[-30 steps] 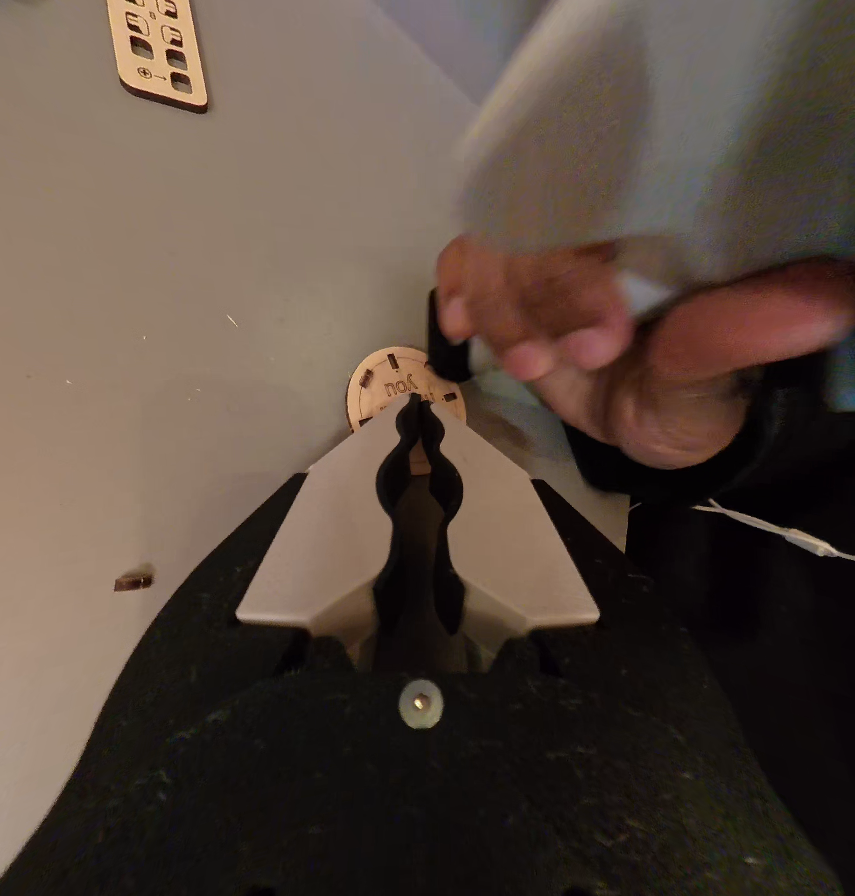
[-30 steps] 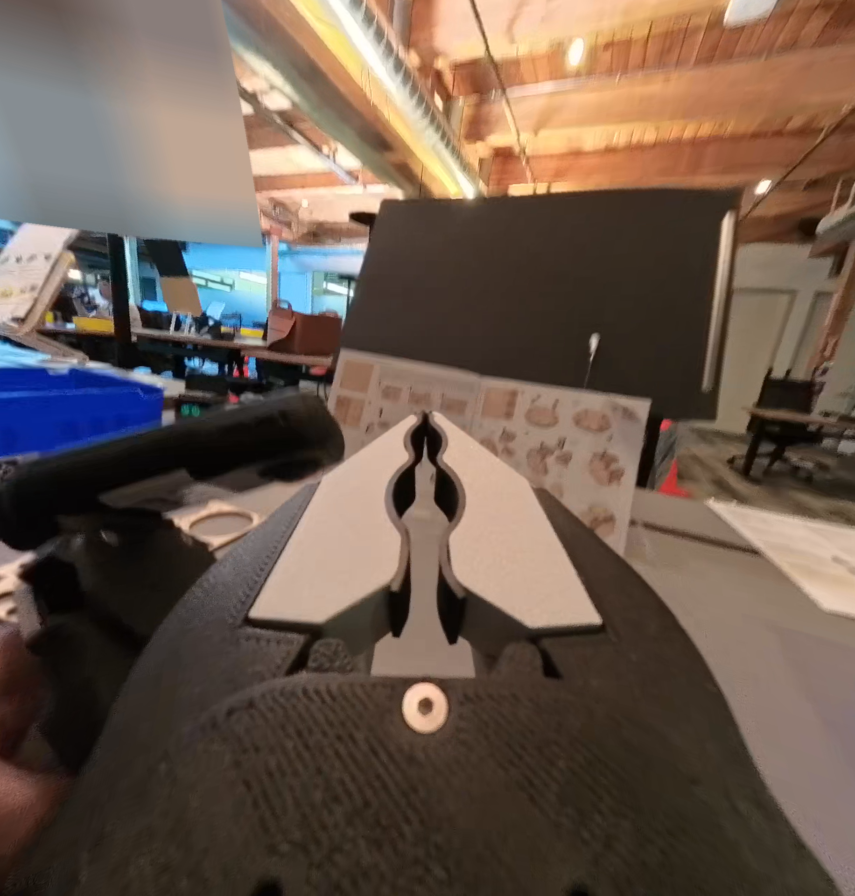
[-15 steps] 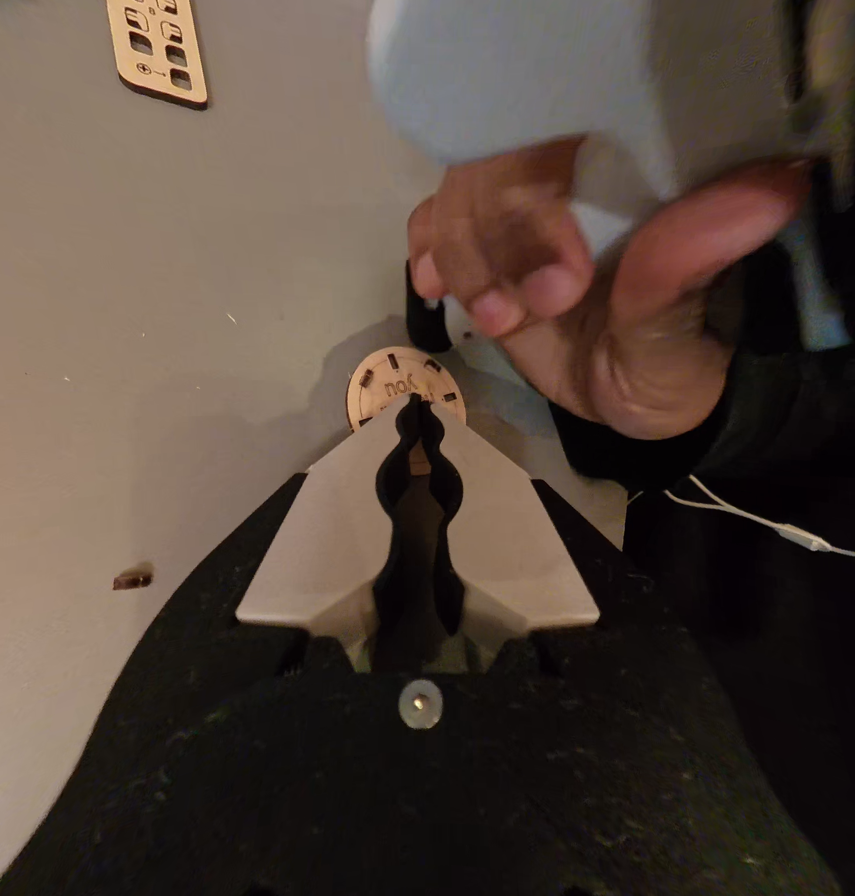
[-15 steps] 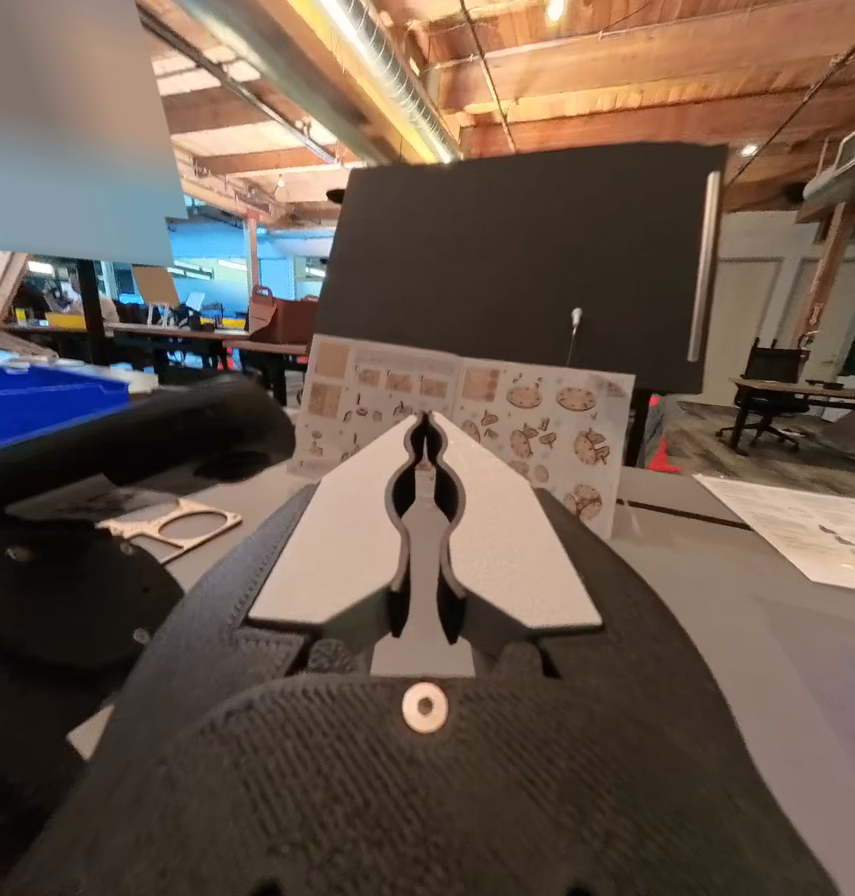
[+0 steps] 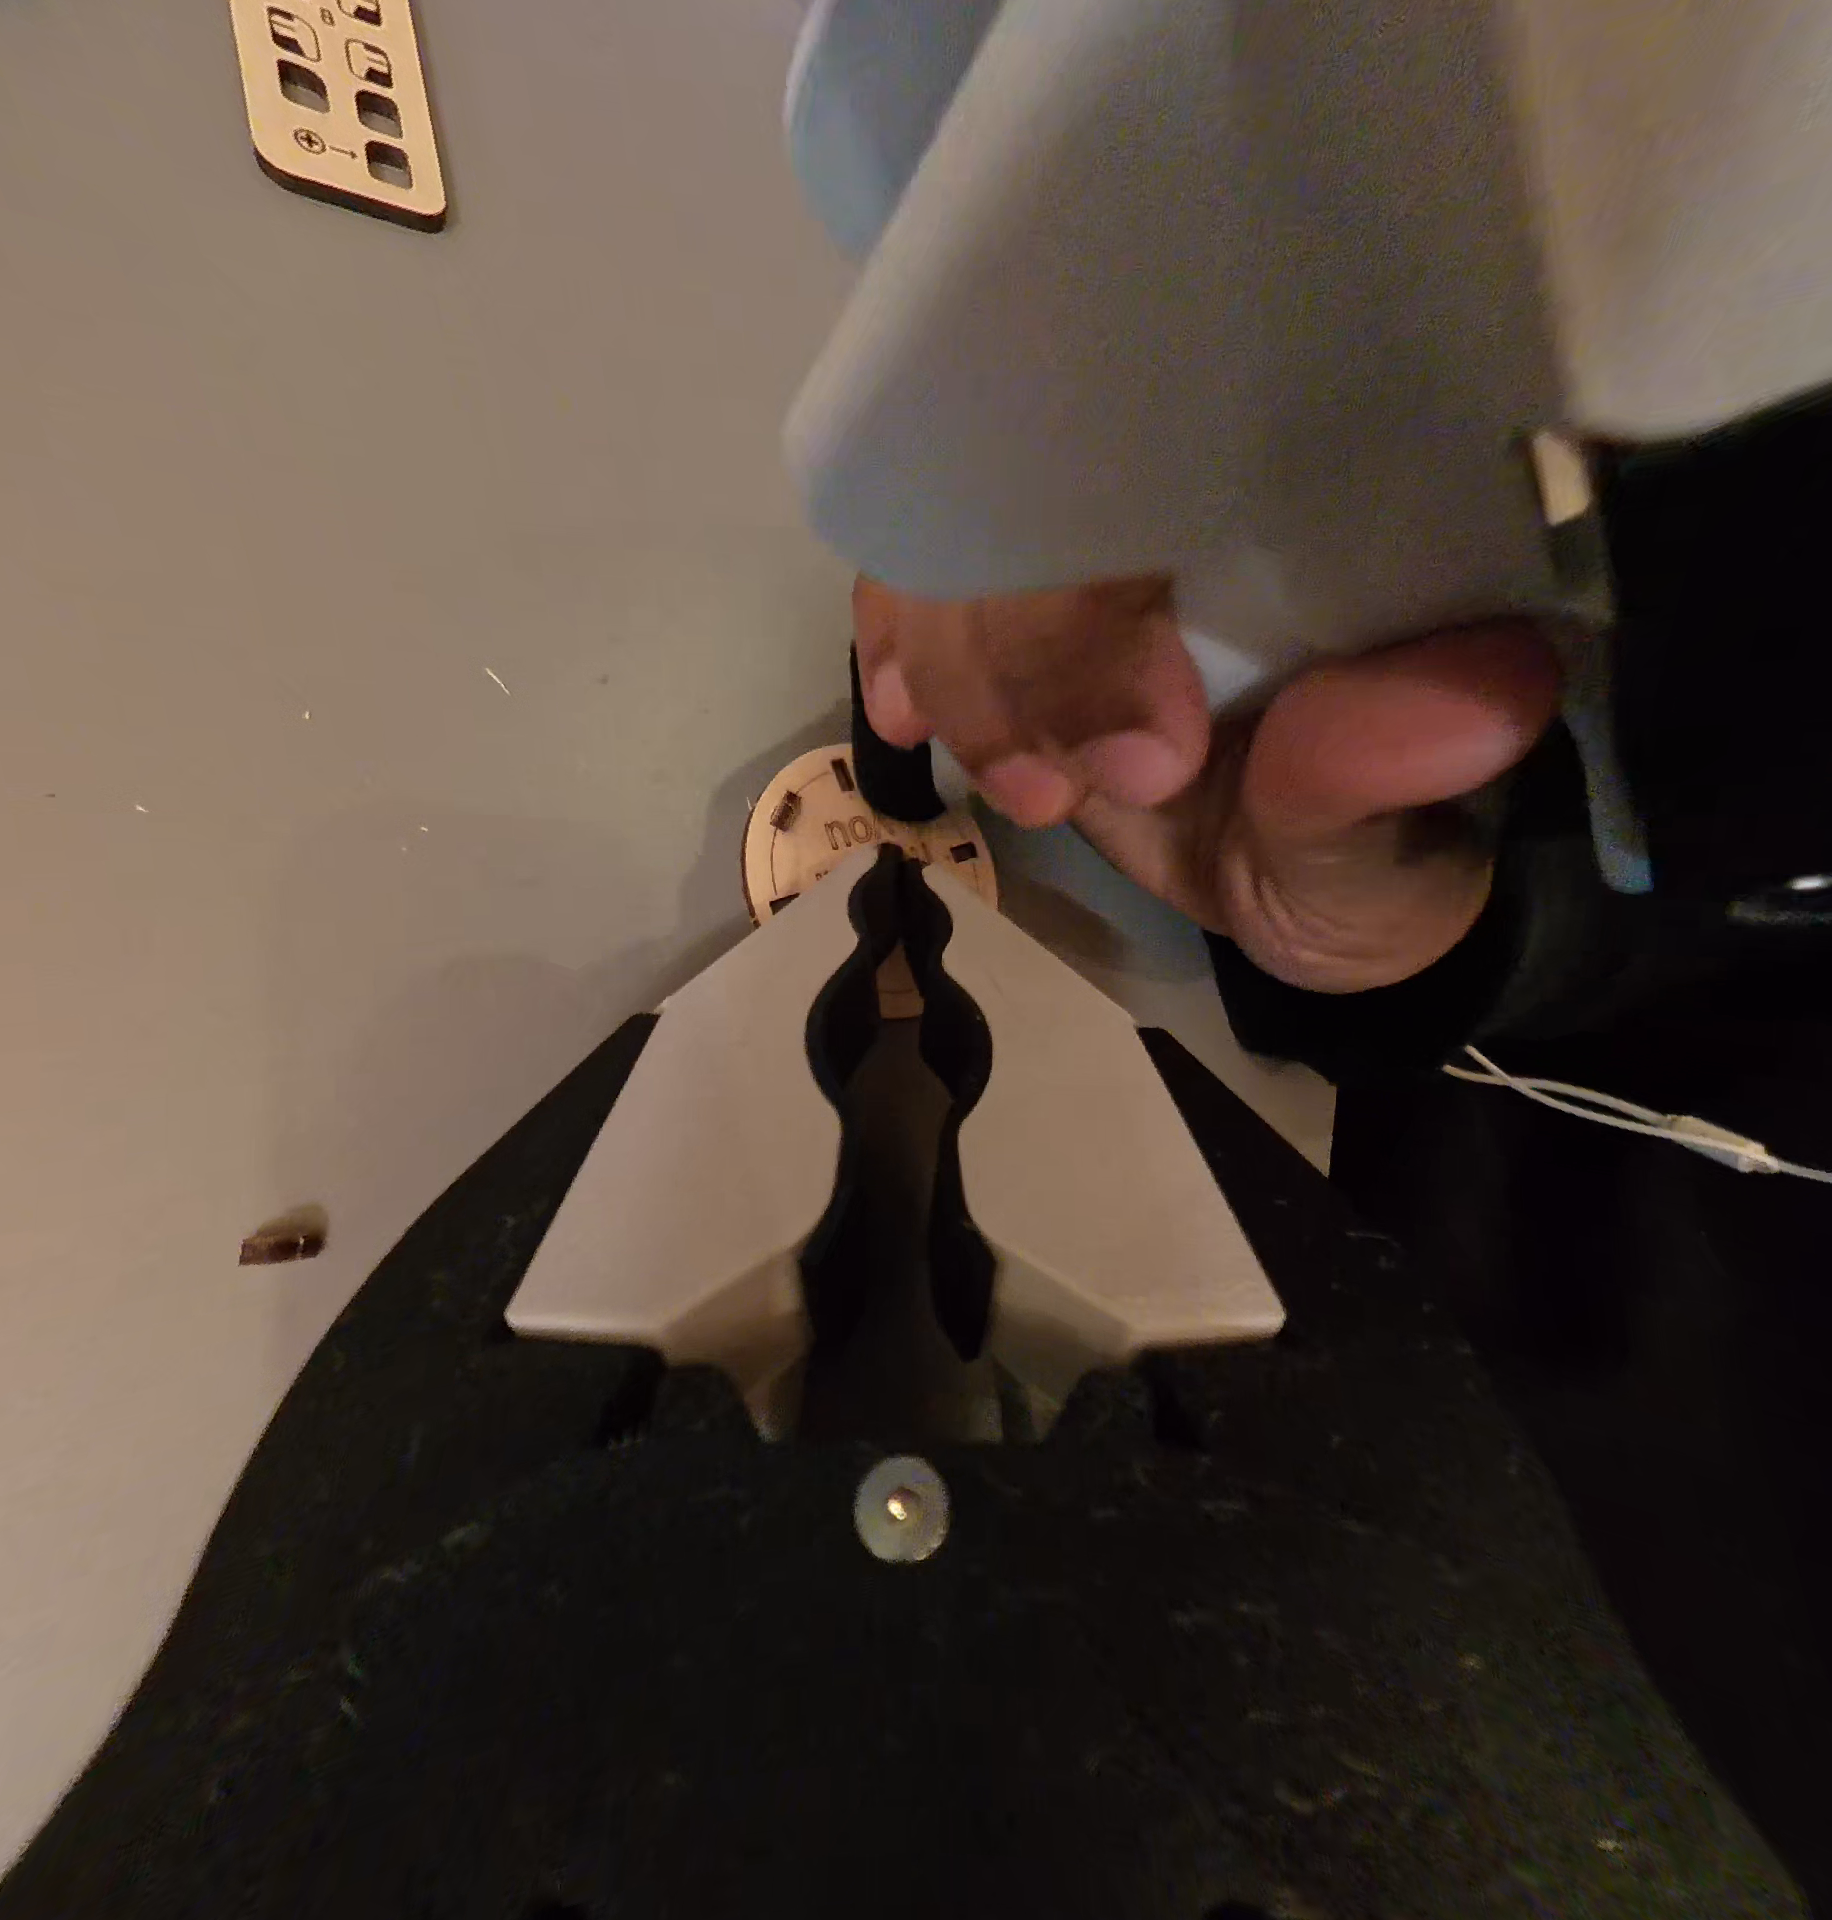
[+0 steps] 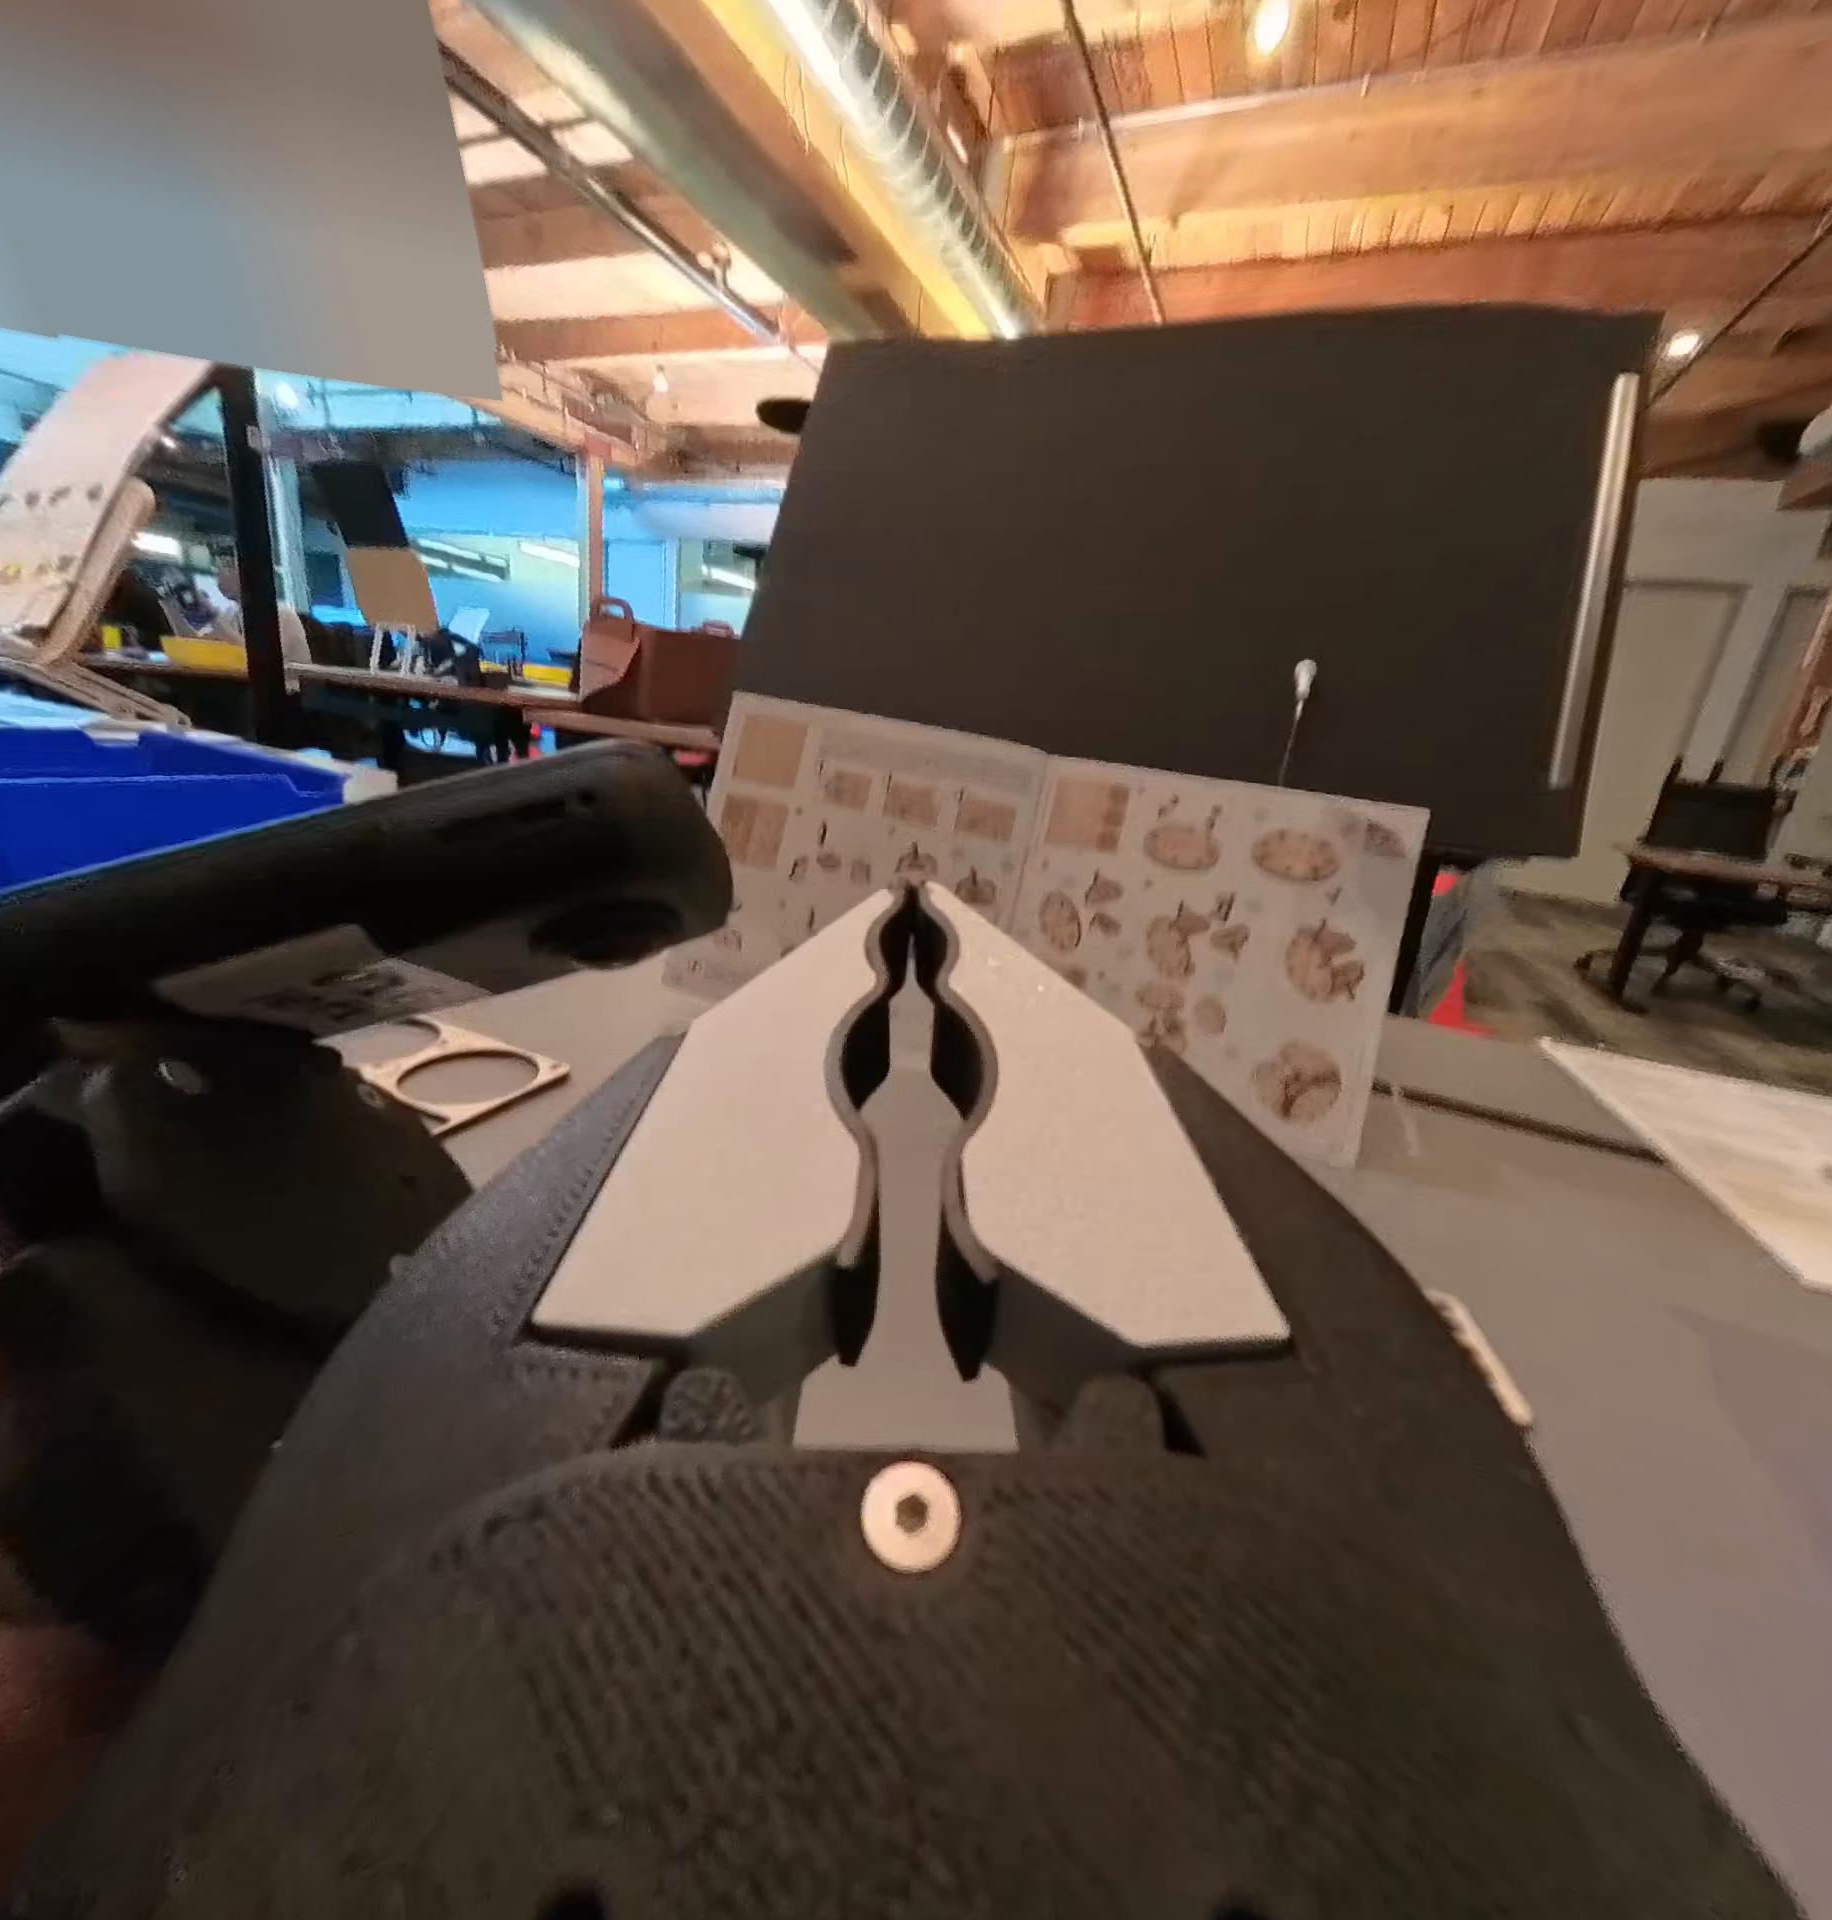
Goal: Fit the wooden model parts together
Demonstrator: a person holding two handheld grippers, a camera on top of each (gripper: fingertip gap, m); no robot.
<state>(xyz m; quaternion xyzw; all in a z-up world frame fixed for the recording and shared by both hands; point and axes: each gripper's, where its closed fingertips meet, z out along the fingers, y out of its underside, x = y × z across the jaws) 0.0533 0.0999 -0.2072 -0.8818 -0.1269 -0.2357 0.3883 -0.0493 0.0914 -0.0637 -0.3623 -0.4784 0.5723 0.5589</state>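
Wooden disc (image 5: 839, 831) seemingly under left claw (image 5: 894, 854) tips

The left wrist view is dim and warm in tone; the grey table (image 5: 320, 623) is lit softly from the upper left, and a faint shadow is cast beside the round wooden disc (image 5: 798, 842). The hand (image 5: 1203, 790) and the pale sleeve (image 5: 1203, 312) are smeared by motion blur. The right wrist view is much brighter: glare is seen at the ceiling lamps (image 6: 1267, 23), and daylight comes from the far left. Straight lines are bent towards the edges, and the background is slightly soft.
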